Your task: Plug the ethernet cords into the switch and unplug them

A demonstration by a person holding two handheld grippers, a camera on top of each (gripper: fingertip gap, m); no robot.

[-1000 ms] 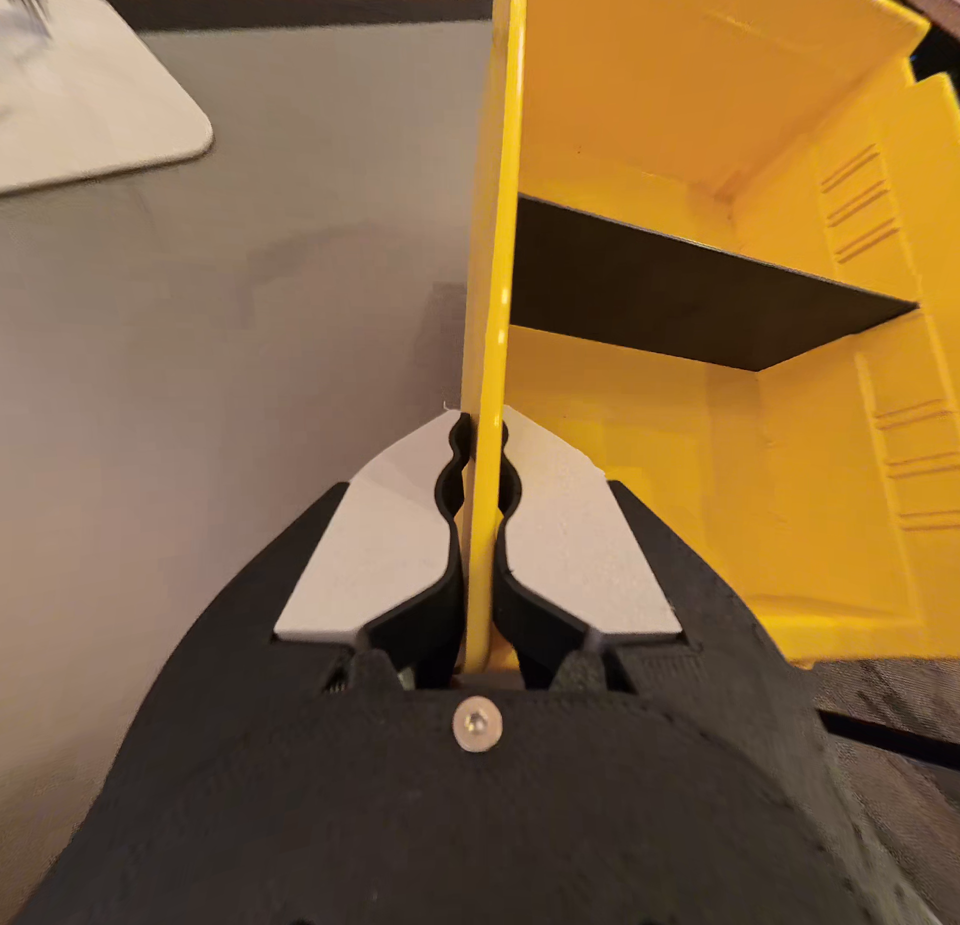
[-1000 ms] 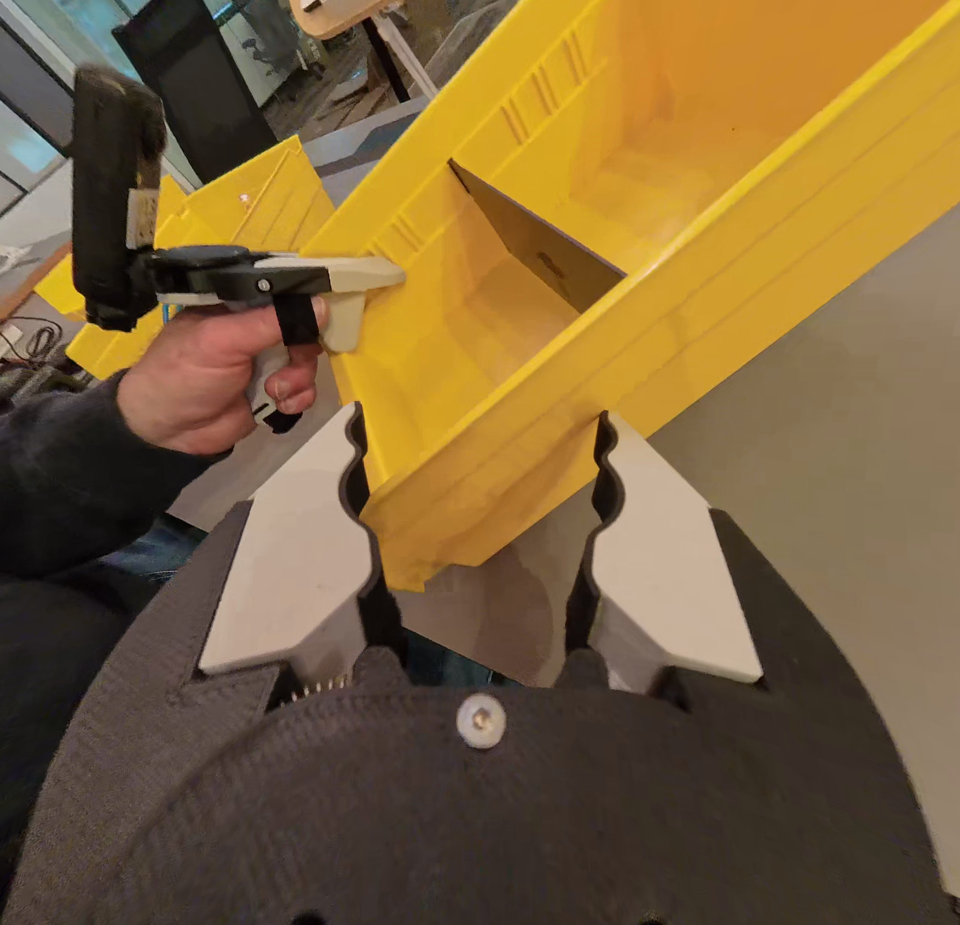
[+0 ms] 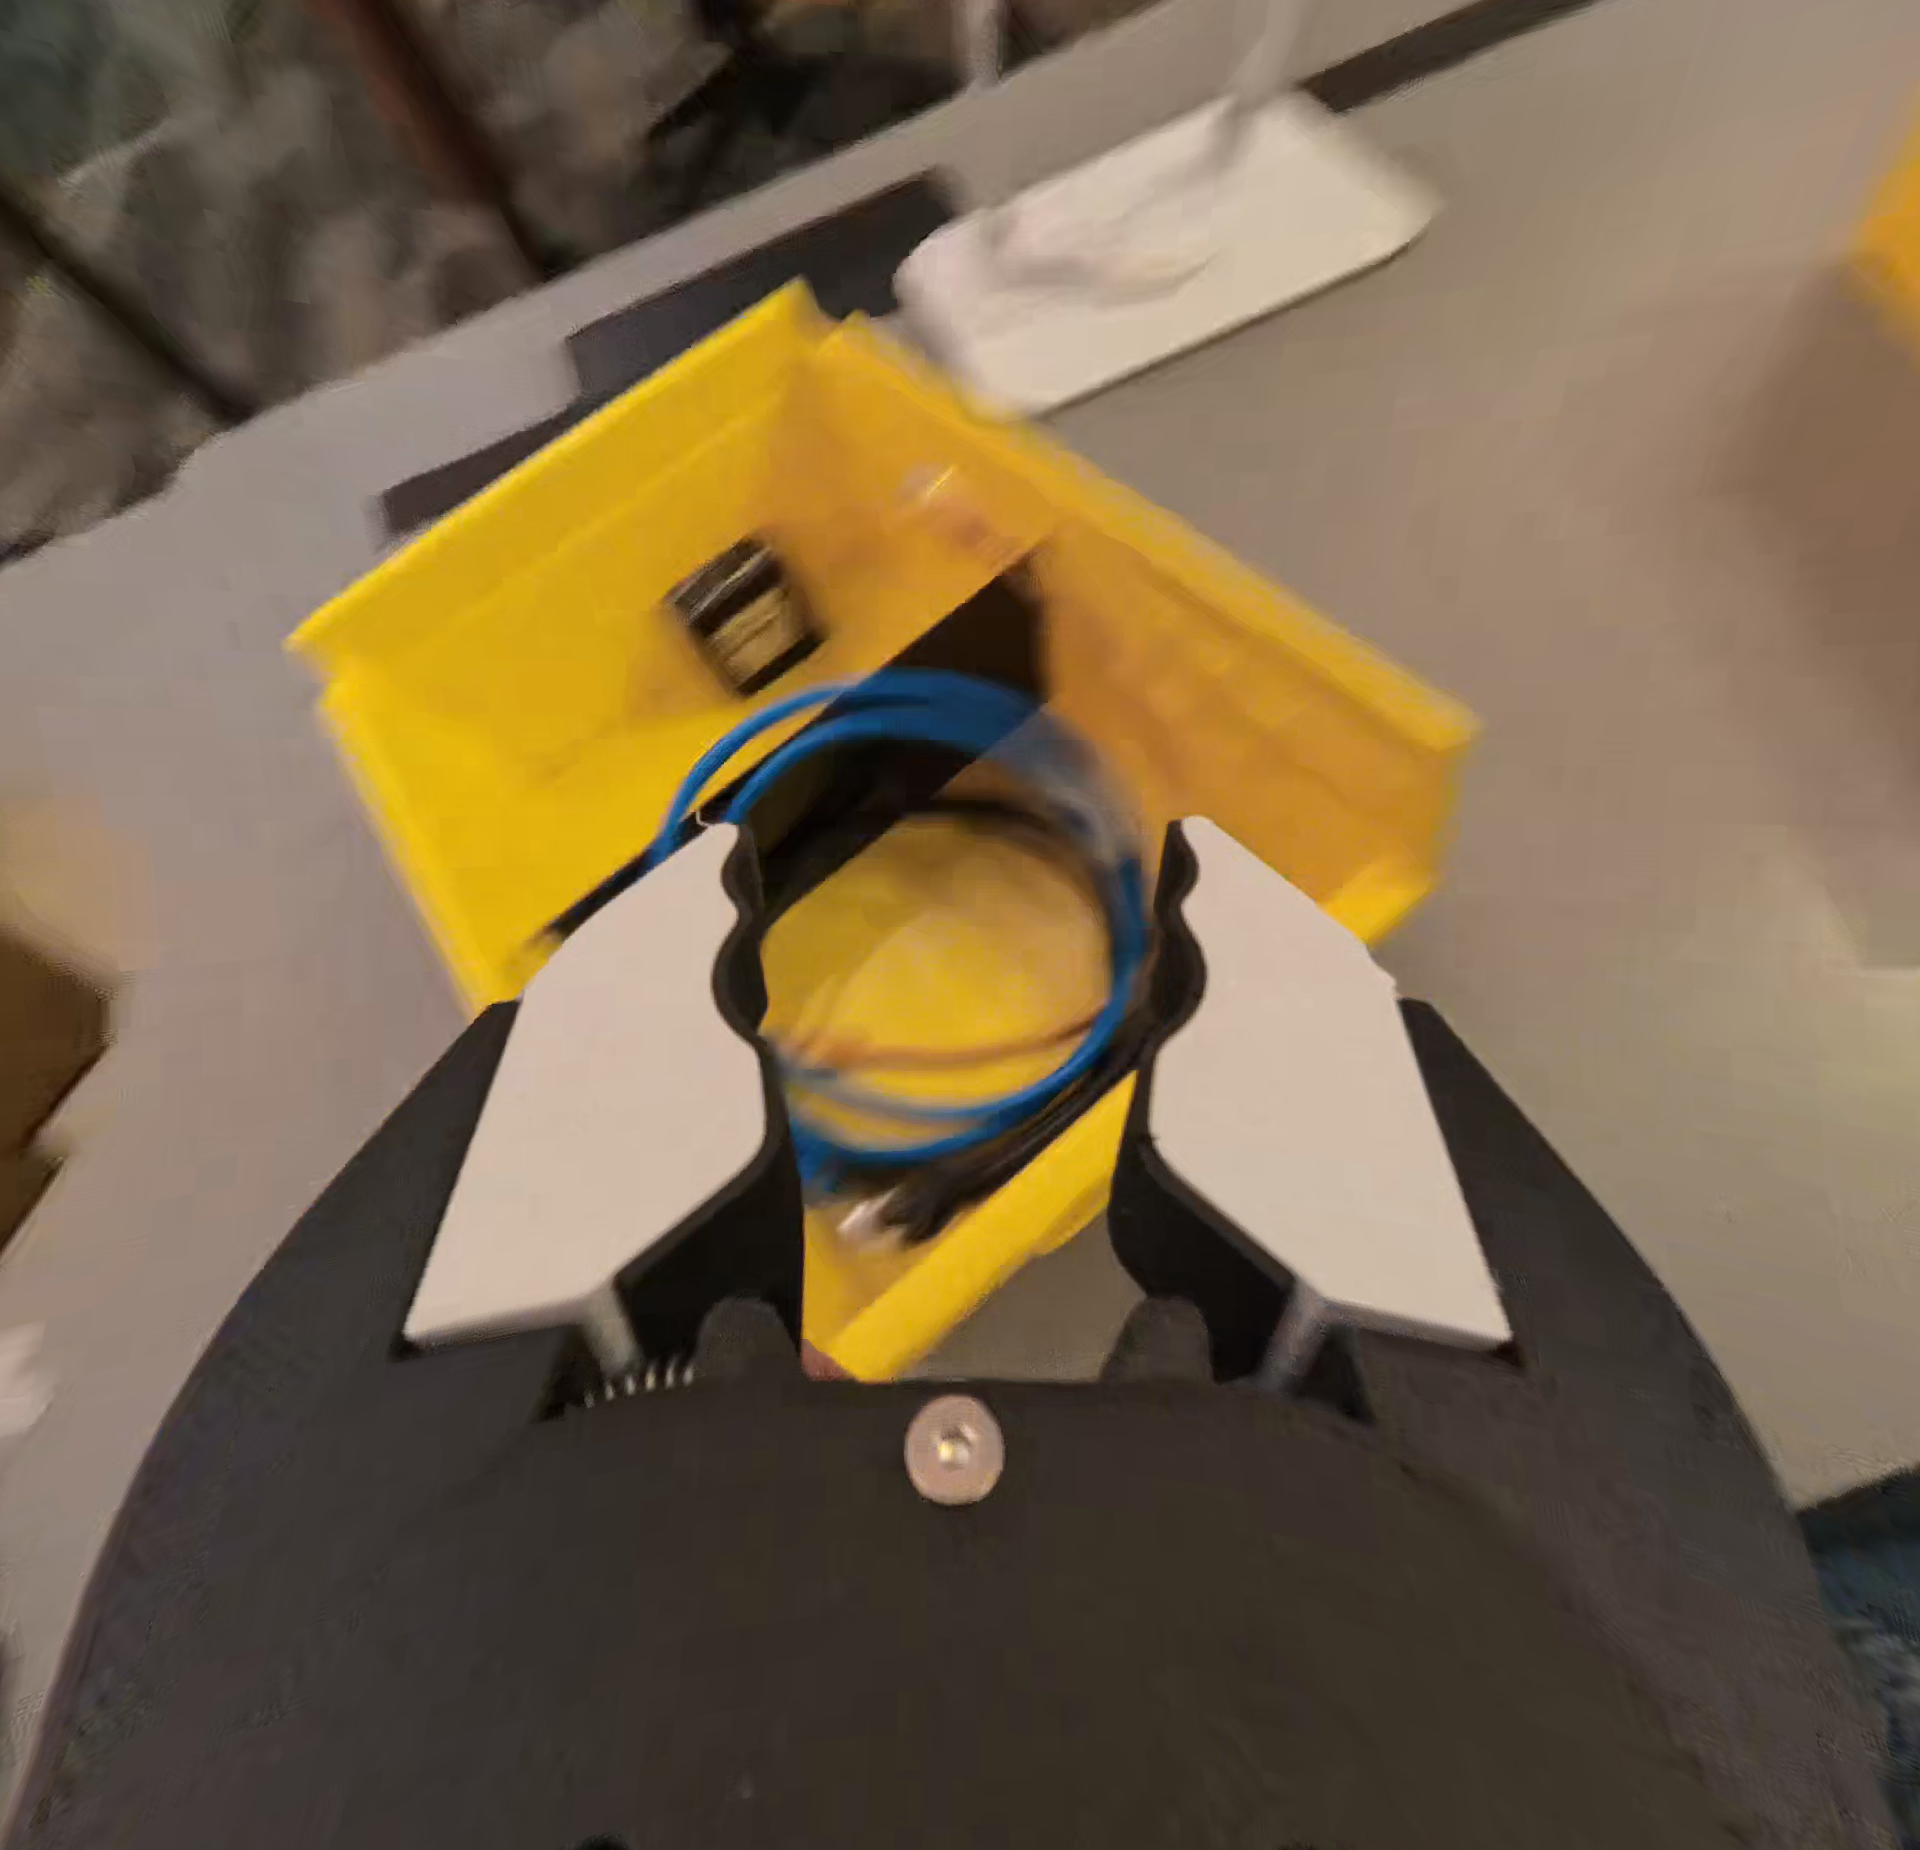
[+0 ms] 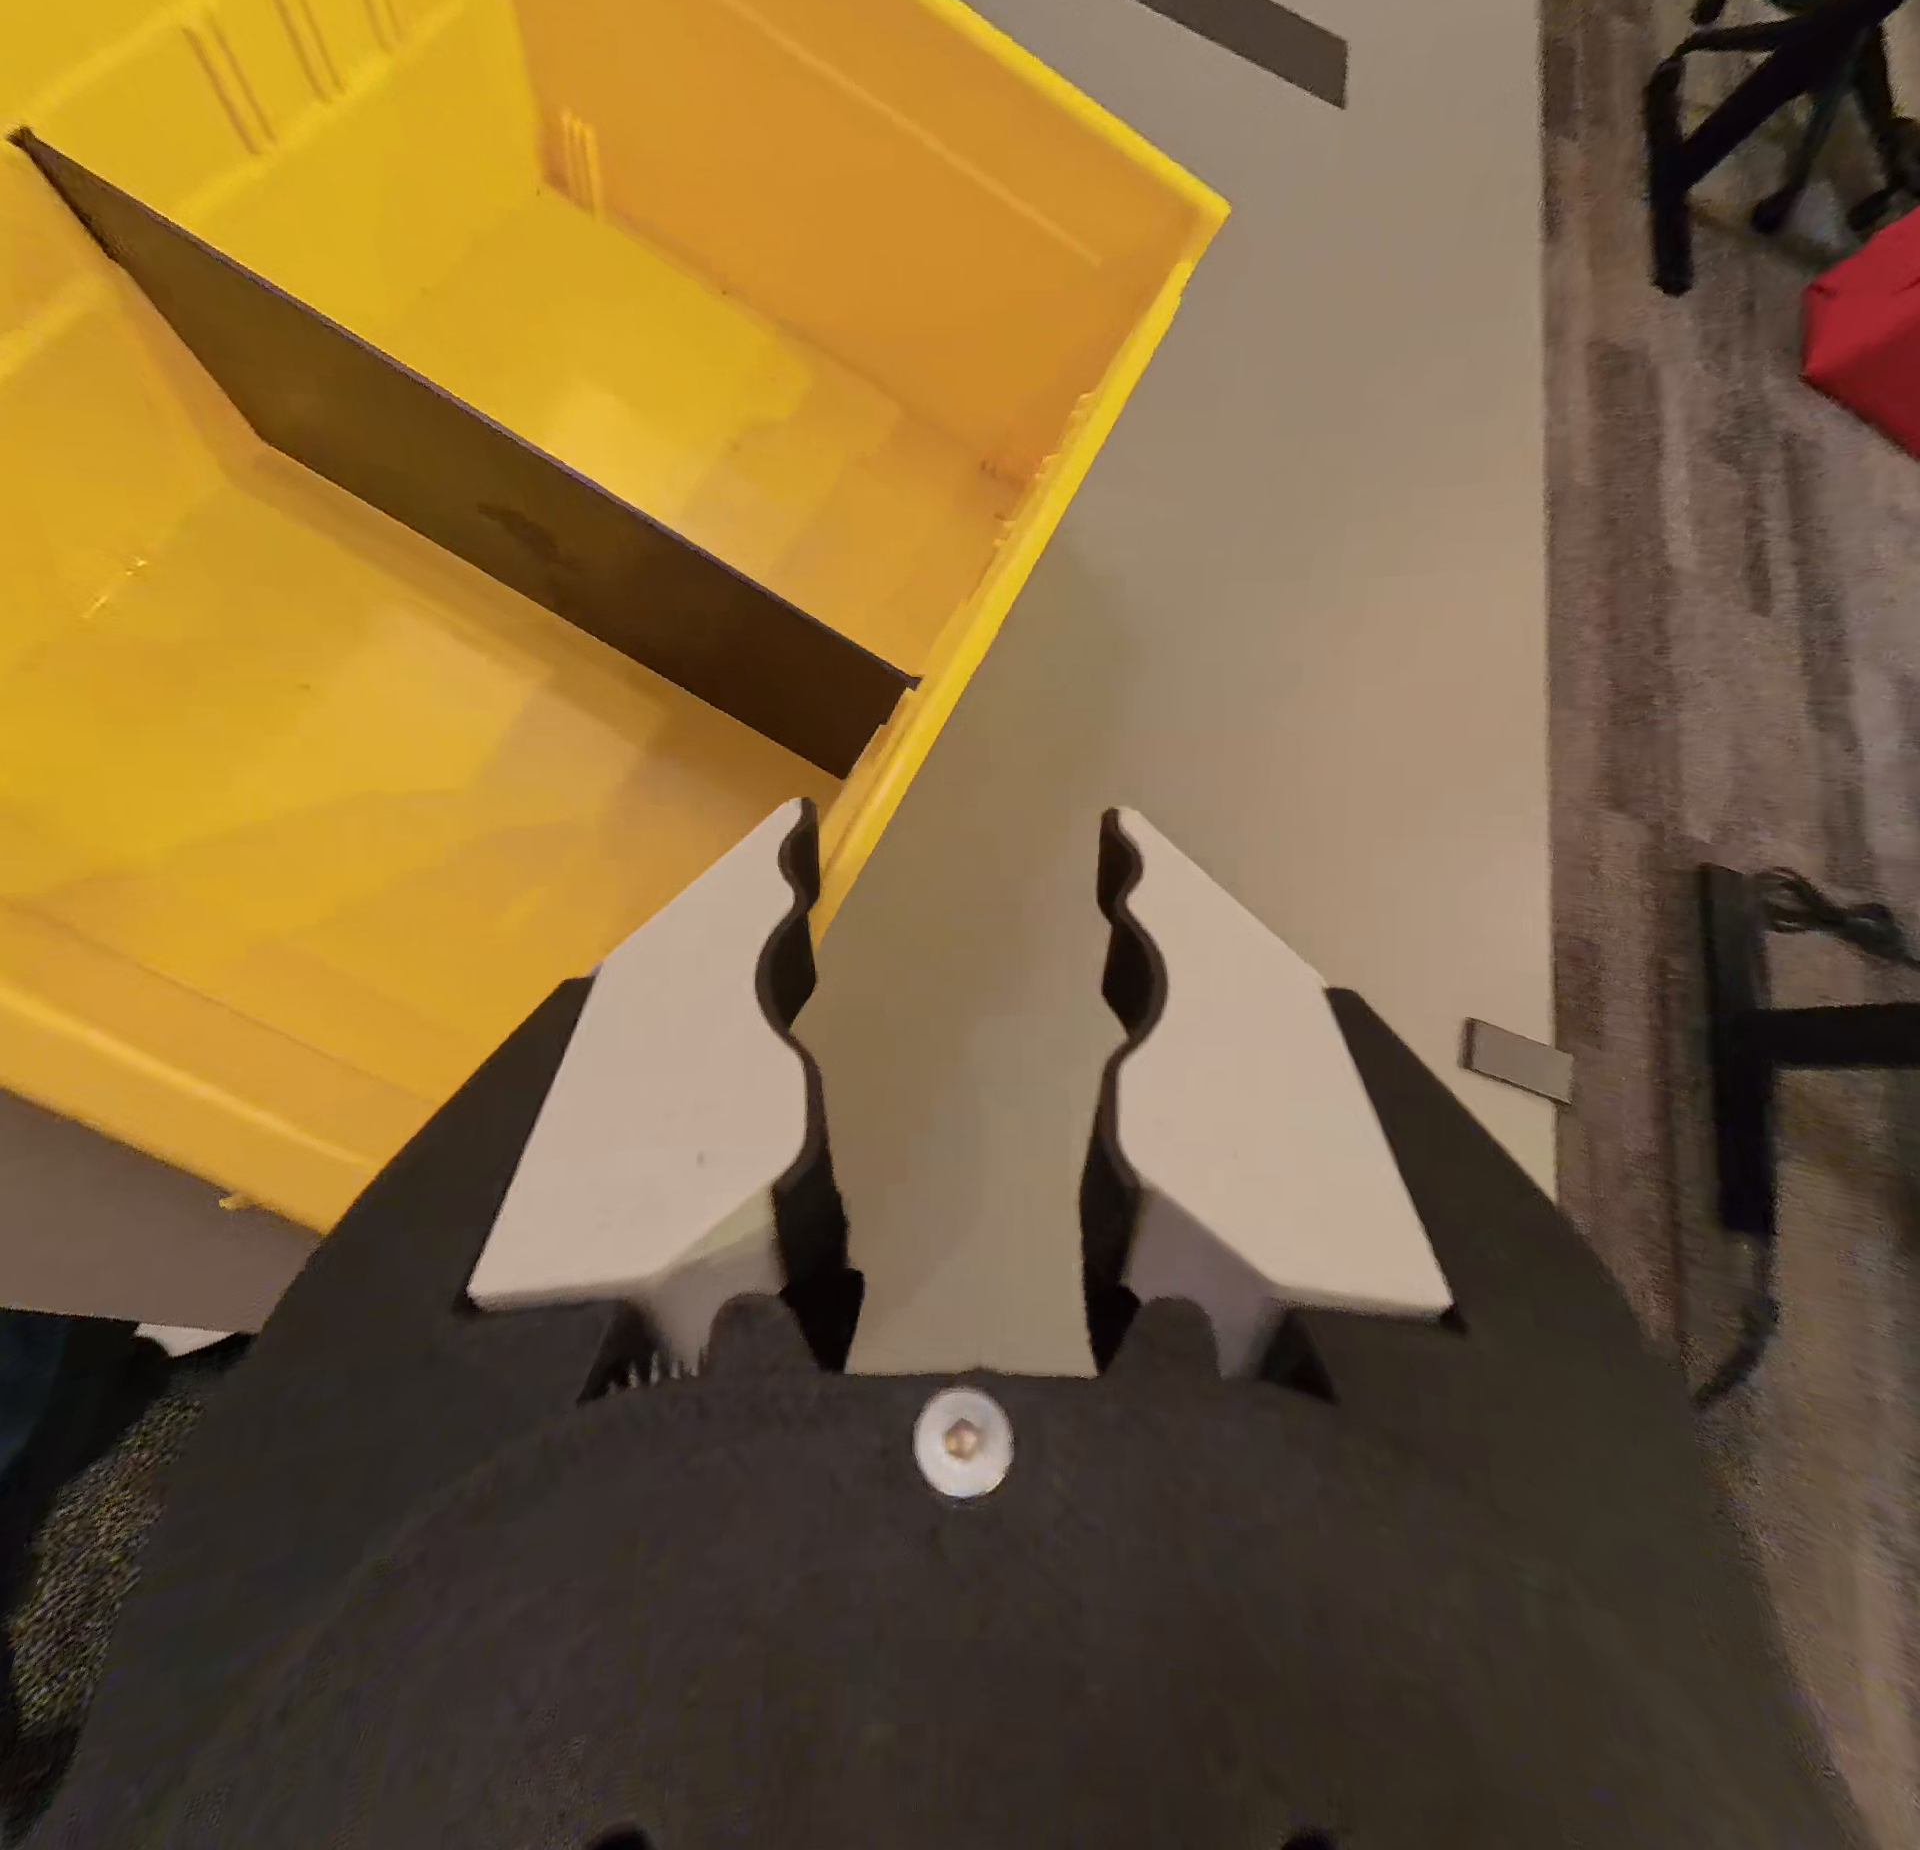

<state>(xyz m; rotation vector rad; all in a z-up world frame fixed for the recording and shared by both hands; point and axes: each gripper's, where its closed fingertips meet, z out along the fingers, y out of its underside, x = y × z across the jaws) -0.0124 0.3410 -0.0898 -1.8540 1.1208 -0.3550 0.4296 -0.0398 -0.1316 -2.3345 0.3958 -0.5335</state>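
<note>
My left gripper (image 3: 961,844), which clenched a yellow wall a second ago, now hangs released over a blurred yellow bin (image 3: 582,595) holding coiled ethernet cords (image 3: 1049,1083); right gripper (image 4: 961,824) stays released beside an empty bin (image 4: 520,720), partly cropped

grey tabletop (image 4: 1299,553), dark strip (image 4: 1195,3) near far edge, grey carpet (image 4: 1714,657) (streaky), black chair base (image 4: 1766,86), warm indoor light
</note>
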